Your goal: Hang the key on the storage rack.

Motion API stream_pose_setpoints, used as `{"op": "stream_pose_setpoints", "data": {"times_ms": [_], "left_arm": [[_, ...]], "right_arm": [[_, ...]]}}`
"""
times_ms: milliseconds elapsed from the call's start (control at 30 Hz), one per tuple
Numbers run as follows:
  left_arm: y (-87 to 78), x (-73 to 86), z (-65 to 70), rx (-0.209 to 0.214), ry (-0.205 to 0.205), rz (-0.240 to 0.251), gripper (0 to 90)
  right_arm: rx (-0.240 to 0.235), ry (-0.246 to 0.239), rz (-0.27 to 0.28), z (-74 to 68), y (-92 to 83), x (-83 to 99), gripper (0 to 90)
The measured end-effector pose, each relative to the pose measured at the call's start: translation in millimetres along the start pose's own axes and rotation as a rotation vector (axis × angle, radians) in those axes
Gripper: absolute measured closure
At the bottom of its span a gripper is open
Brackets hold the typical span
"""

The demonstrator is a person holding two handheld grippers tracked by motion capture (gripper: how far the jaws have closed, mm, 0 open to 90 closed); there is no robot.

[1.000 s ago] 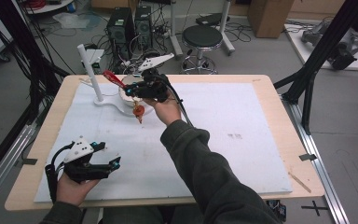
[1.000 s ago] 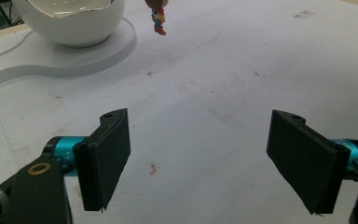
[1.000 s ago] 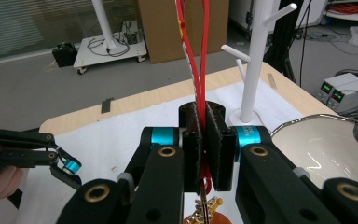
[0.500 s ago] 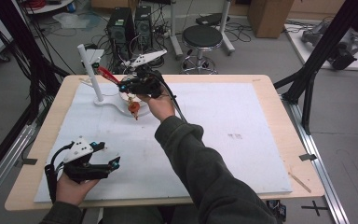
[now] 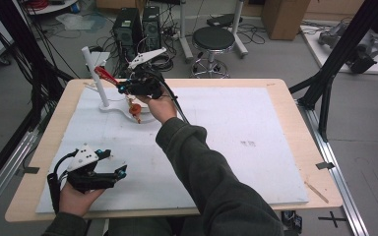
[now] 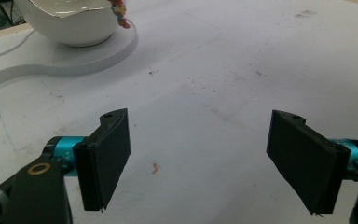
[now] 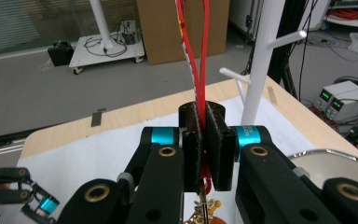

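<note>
From above, the right tongs (image 5: 128,88) are held up at the far left of the table (image 5: 285,98), pinching a red strap (image 5: 106,76) with a small orange charm (image 5: 135,110) hanging under it. The charm hangs just over a white bowl (image 5: 145,117) that sits on the flat foot of a white stand (image 5: 94,73) with pegs. The strap points up and left from the tongs toward the stand's post, so the right hand is the near one by far. The left tongs (image 5: 120,172) rest low at the near left of the table, well apart from all that. Looking along the left tongs (image 6: 198,154), the two black pads are spread wide with nothing between them, just the white mat (image 6: 242,65), and the bowl (image 6: 70,23) is far ahead to the left with the charm (image 6: 119,11) by its rim. Looking along the right tongs (image 7: 204,140), the pads are pressed tight on the red strap (image 7: 200,51), which runs straight up as a loop. The stand (image 7: 263,56) is just to the right, its pegs (image 7: 286,38) sticking out. I think the loop has to go sideways onto a peg next.
</note>
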State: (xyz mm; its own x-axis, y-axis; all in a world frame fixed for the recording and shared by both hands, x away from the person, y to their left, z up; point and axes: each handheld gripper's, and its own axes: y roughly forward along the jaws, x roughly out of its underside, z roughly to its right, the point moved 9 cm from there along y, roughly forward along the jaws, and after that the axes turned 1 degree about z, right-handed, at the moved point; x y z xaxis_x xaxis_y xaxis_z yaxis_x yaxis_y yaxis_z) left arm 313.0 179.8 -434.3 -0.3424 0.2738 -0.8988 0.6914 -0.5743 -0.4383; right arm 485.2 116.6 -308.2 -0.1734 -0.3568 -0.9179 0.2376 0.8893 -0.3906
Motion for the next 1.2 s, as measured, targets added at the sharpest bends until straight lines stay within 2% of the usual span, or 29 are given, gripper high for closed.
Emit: {"op": "stream_pose_setpoints", "data": {"times_ms": [267, 633, 1200], "left_arm": [[0.2, 0.2, -0.2, -0.002, 0.002, -0.001, 21.9], [0.3, 0.4, -0.4, -0.002, 0.000, -0.002, 21.9], [0.5, 0.3, -0.5, 0.000, -0.001, -0.002, 21.9]], "right_arm": [[0.009, 0.005, -0.018, 4.3, 13.3, -0.4, 85.5], [0.019, -0.022, -0.039, 6.3, 33.2, -9.1, 85.4], [0.059, -0.013, -0.093, 16.1, 67.7, 6.0, 85.5]]}}
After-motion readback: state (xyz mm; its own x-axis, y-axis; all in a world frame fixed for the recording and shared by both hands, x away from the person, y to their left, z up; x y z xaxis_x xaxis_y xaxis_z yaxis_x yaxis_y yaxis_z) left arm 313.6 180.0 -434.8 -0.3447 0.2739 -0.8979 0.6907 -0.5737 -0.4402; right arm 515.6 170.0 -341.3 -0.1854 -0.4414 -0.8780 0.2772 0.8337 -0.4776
